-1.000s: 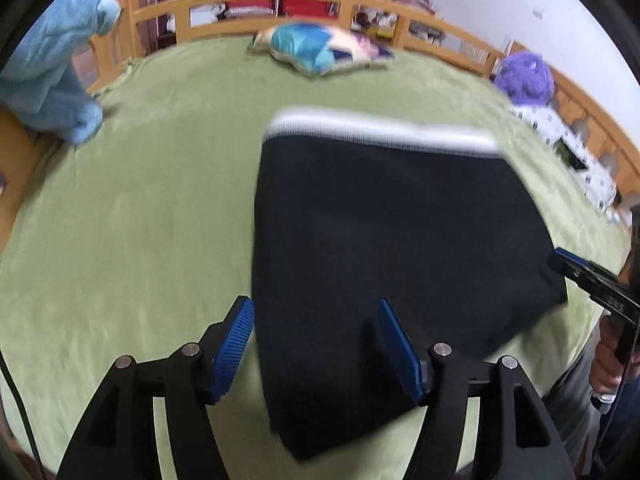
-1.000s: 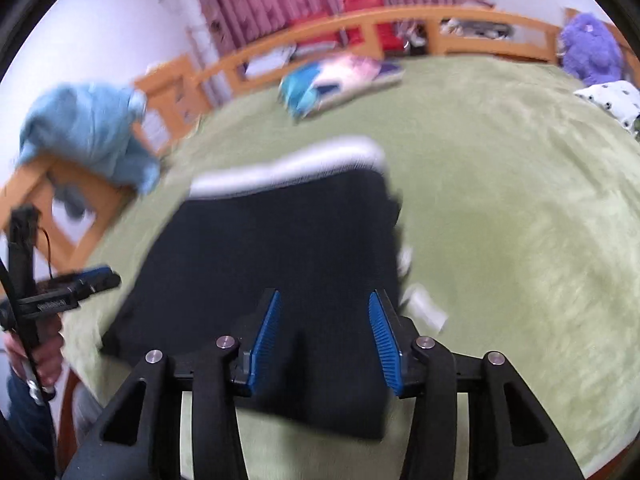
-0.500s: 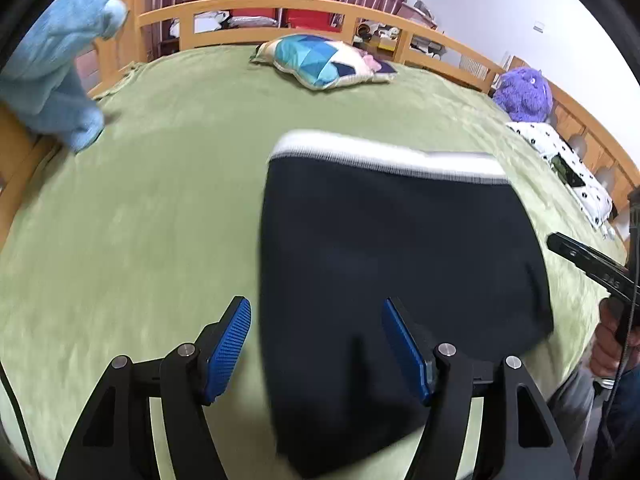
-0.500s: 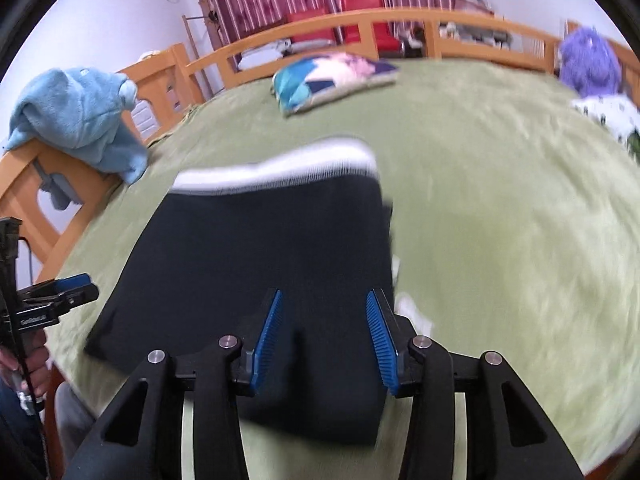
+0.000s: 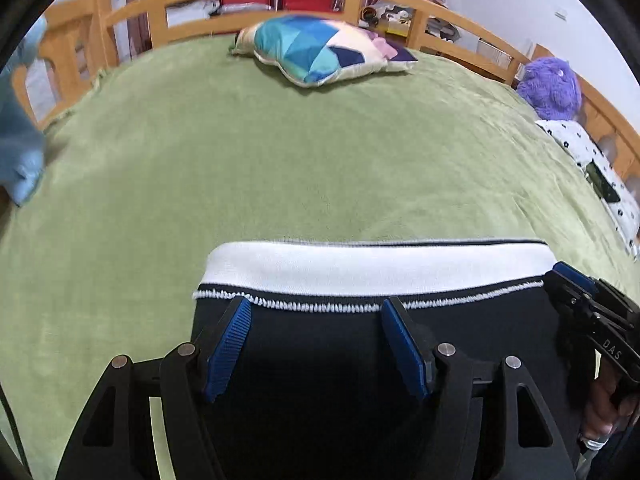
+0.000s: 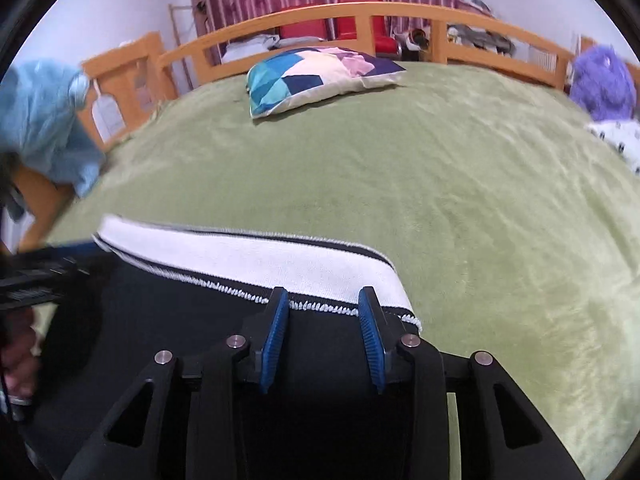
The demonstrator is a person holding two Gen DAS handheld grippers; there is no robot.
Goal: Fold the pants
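- Blue cloth (image 6: 44, 128) hangs over the bed rail (image 6: 132, 80) at far left.
- Left tongs (image 5: 316, 336): fingers spread wide, nothing gripped, over the black pants (image 5: 340, 360) just below the white waistband (image 5: 372, 268).
- Pants lie on the green bed (image 5: 280, 152).
- Right tongs (image 6: 324, 328): part open, empty, at the waistband's right end.
- Patterned pillow (image 6: 316, 76) well beyond; purple plush (image 5: 552, 88) far right.

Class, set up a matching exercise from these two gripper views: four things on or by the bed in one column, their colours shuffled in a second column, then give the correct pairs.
Things:
1. waistband
2. blanket
3. plush toy
4. towel

Colours:
A. purple
B. light blue
C. white
D. green

Pairs: 1-C, 2-D, 3-A, 4-B
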